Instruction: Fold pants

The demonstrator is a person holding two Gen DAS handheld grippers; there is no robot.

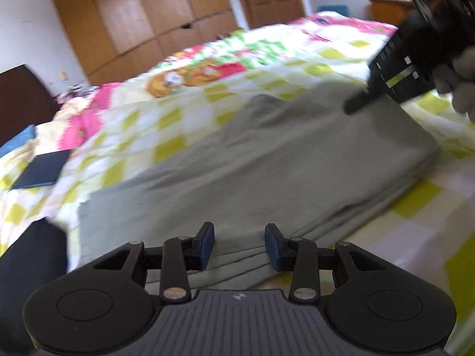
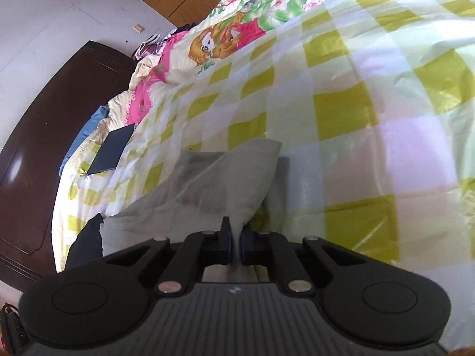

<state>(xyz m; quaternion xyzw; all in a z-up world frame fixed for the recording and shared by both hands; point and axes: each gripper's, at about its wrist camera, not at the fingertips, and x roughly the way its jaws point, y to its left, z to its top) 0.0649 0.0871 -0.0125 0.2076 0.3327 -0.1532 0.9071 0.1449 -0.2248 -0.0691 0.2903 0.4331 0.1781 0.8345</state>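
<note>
The right gripper (image 2: 236,244) is clenched on a corner of the grey pants (image 2: 207,184), which stretch ahead of it across the checked quilt (image 2: 341,112); the left gripper (image 1: 240,247) hovers released over the near edge. Lift evenly, keeping the layers aligned

You see matt grey cloth pants (image 1: 267,160), a smooth, faintly shiny checked bed sheet (image 2: 341,112), glossy dark wood headboard (image 2: 38,160), matt black plastic tongs (image 1: 239,246).
</note>
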